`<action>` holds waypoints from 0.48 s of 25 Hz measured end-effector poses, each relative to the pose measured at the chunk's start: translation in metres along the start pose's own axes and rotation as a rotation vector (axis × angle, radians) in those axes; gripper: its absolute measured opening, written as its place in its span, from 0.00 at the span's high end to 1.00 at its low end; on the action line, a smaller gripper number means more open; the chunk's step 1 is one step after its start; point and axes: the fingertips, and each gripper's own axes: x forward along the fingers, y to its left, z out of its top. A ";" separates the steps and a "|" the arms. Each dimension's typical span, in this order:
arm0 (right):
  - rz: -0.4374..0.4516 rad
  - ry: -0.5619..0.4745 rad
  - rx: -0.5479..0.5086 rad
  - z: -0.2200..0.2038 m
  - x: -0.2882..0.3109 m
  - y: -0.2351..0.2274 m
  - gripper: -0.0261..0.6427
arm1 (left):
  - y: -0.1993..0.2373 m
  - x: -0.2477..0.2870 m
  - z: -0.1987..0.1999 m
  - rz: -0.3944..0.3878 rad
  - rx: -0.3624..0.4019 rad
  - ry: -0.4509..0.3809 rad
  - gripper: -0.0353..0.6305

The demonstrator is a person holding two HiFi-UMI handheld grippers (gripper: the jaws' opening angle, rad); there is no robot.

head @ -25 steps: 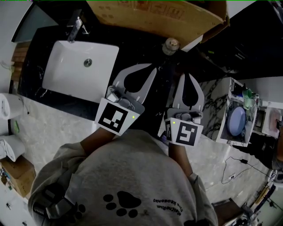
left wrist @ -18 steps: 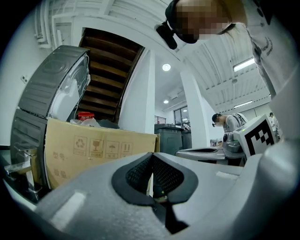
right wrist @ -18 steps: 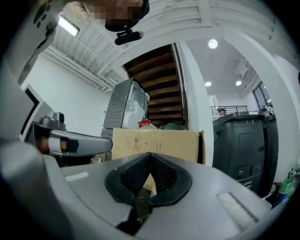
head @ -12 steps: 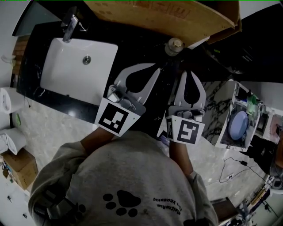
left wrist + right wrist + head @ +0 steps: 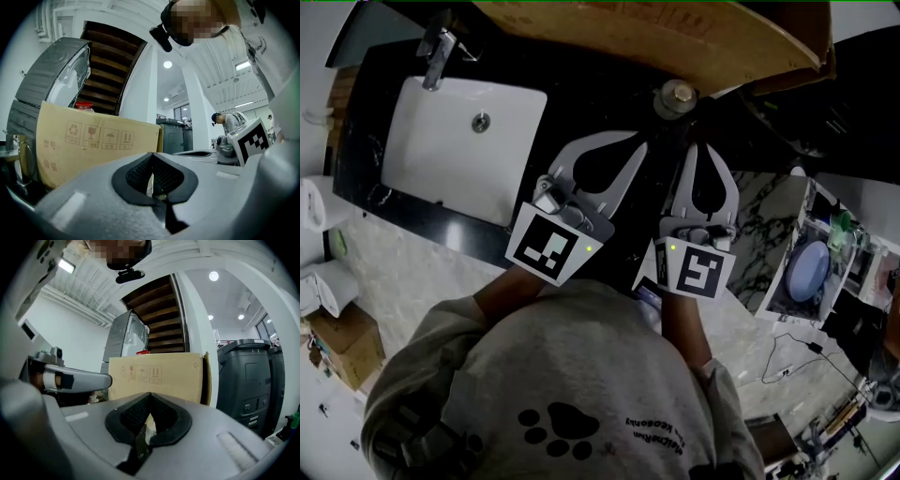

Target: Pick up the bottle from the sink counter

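Pointing level toward 12 o'clock, two grippers sit side by side above the black counter [image 5: 581, 89]: the left gripper [image 5: 633, 142] and the right gripper [image 5: 703, 150], both clenched on nothing. One bottle [image 5: 675, 96] stands on the counter, at 11 o'clock from the right gripper's tips. One sink [image 5: 441, 155] lies at 9 o'clock, and one cardboard box [image 5: 656, 33] at 12.

Bottle [image 5: 677, 97] stands upright on the dark sink counter [image 5: 581, 94], seen from above as a round pale cap with a darker ring. It is right of the white basin [image 5: 441, 155], just beside the cardboard box [image 5: 656, 28] edge; body hidden.
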 end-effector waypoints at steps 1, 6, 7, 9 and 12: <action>0.002 0.003 0.000 -0.002 0.002 -0.001 0.96 | 0.001 0.002 -0.002 0.001 -0.002 0.003 0.95; 0.009 0.022 0.007 -0.014 0.013 -0.004 0.96 | 0.006 0.009 -0.013 0.009 -0.019 0.018 0.95; 0.010 0.025 0.009 -0.016 0.015 -0.005 0.96 | 0.007 0.011 -0.015 0.012 -0.022 0.021 0.95; 0.013 0.030 0.012 -0.020 0.018 -0.006 0.96 | 0.010 0.013 -0.019 0.016 -0.030 0.024 0.95; 0.018 0.040 0.013 -0.027 0.023 -0.007 0.96 | 0.012 0.017 -0.024 0.018 -0.039 0.032 0.95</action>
